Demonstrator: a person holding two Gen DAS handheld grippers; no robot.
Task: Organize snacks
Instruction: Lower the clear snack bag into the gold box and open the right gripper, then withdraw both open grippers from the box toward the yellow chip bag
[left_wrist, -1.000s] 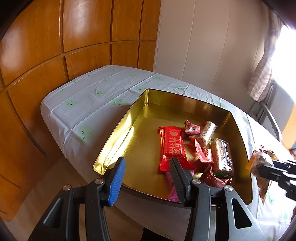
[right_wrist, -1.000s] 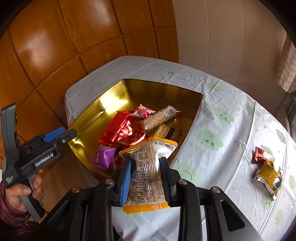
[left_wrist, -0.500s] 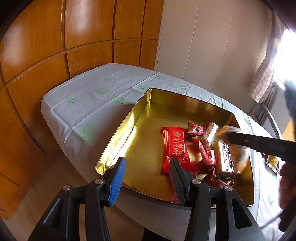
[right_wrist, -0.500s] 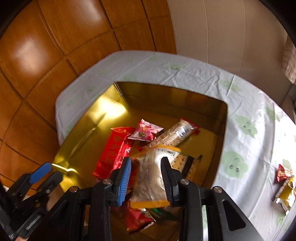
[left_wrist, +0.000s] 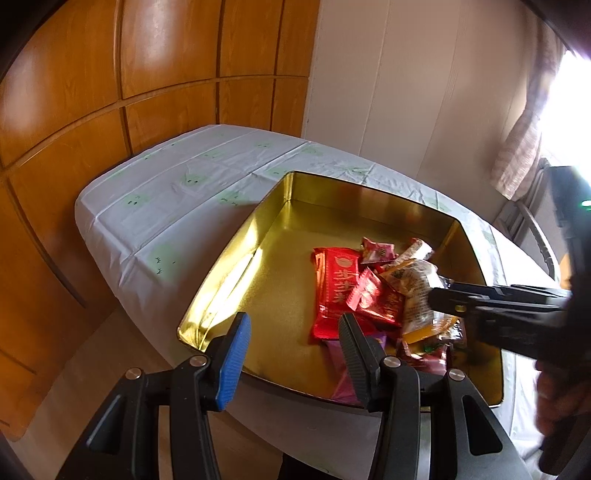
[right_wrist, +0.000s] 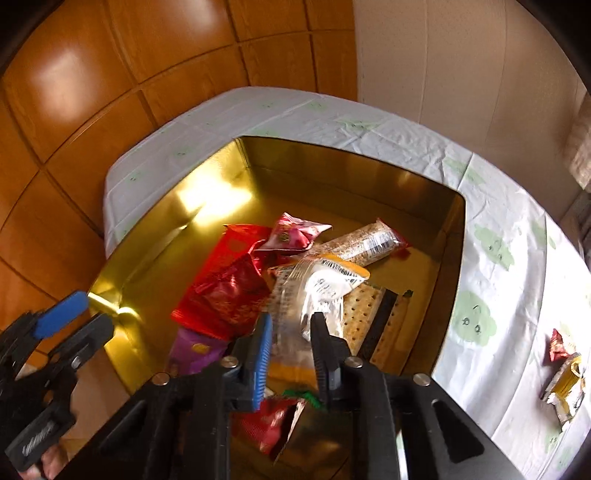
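The right gripper (right_wrist: 290, 334) squeezed the clear, orange-edged snack packet (right_wrist: 317, 286) between its fingers, just over the heap in the gold metal tin (right_wrist: 354, 173). The left gripper (left_wrist: 293, 336) hung parted, gripping nothing, over the tin's near rim.

A clear orange-edged snack packet (right_wrist: 314, 291) lies atop wrapped snacks in the gold tin (right_wrist: 369, 177).

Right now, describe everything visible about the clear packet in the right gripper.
The clear packet is crinkly see-through plastic with orange end seals and a white printed label. It hangs tilted inside the gold tin, over the red wrappers and crackers. The right gripper is shut on its lower half, having just been closing.
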